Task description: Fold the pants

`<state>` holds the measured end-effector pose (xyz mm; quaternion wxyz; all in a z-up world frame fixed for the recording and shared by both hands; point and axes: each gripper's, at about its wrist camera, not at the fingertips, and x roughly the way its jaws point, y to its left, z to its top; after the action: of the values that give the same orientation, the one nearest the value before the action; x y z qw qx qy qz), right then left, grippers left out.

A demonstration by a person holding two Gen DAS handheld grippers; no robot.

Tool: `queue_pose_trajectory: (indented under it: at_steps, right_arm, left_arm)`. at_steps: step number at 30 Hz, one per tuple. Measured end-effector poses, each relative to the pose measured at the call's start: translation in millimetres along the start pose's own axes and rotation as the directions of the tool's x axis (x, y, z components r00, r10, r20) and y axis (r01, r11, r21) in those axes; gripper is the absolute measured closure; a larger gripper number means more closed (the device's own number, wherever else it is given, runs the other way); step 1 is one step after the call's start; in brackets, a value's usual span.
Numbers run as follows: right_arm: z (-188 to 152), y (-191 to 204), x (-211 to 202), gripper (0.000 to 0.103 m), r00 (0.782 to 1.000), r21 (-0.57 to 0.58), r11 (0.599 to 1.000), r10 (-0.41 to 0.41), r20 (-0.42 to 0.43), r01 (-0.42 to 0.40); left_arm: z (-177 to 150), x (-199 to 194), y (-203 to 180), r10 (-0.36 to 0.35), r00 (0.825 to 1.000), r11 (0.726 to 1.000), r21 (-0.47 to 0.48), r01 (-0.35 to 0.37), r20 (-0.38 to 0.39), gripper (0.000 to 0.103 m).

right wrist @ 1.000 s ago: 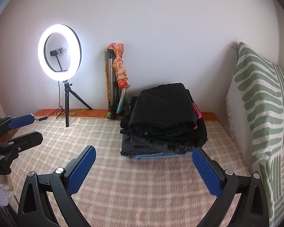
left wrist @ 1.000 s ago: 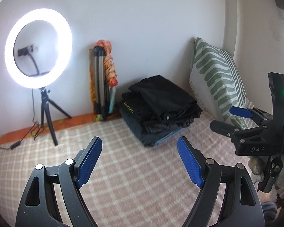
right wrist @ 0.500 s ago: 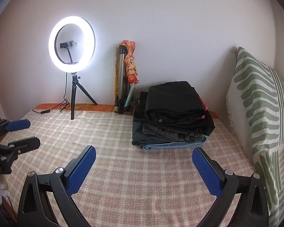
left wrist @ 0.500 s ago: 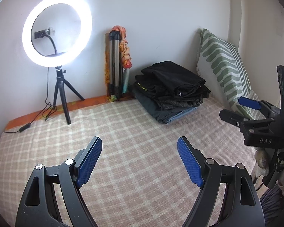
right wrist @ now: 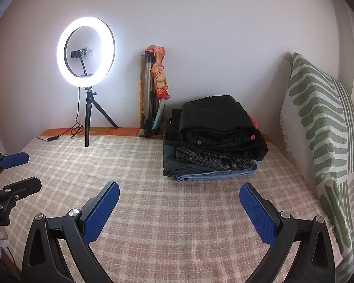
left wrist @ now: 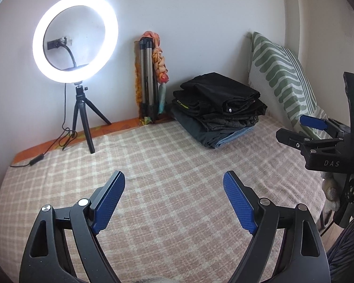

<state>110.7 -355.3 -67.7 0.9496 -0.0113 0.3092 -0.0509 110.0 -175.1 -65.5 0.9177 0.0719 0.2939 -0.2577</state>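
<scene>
Left wrist view: the left gripper (left wrist: 174, 198) hangs over the checked bed (left wrist: 153, 155), jaws wide apart and holding nothing, well short of the pile (left wrist: 218, 109) of folded pants by the wall; the right gripper (left wrist: 297, 129), near the pile, is parted and empty.

Right wrist view: the right gripper (right wrist: 179, 208) gapes empty before the pile (right wrist: 214, 141), which lies folded. That fits either a finished pile or a pair about to be drawn, so any grasp should pinch one garment's edge only.
</scene>
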Motion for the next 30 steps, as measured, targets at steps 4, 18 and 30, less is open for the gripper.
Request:
queue_pose_trajectory:
  at_steps: [4, 18, 30]
  right_arm:
    - [0, 0, 5, 0.000, 1.000, 0.020, 1.000, 0.014, -0.009, -0.013]
    - [-1, 11, 13, 0.000, 0.999, 0.008, 1.000, 0.028, -0.026, -0.028]
    - [-2, 8, 12, 0.000, 0.999, 0.021, 0.999, 0.030, -0.027, -0.030]
  left_arm:
    - [0, 0, 3, -0.003, 1.000, 1.000, -0.009, 0.003, -0.003, 0.017]
    - [2, -9, 12, 0.022, 1.000, 0.999, -0.031, -0.021, 0.020, 0.005]
    - [2, -9, 9, 0.015, 1.000, 1.000, -0.025, -0.015, 0.009, 0.004]
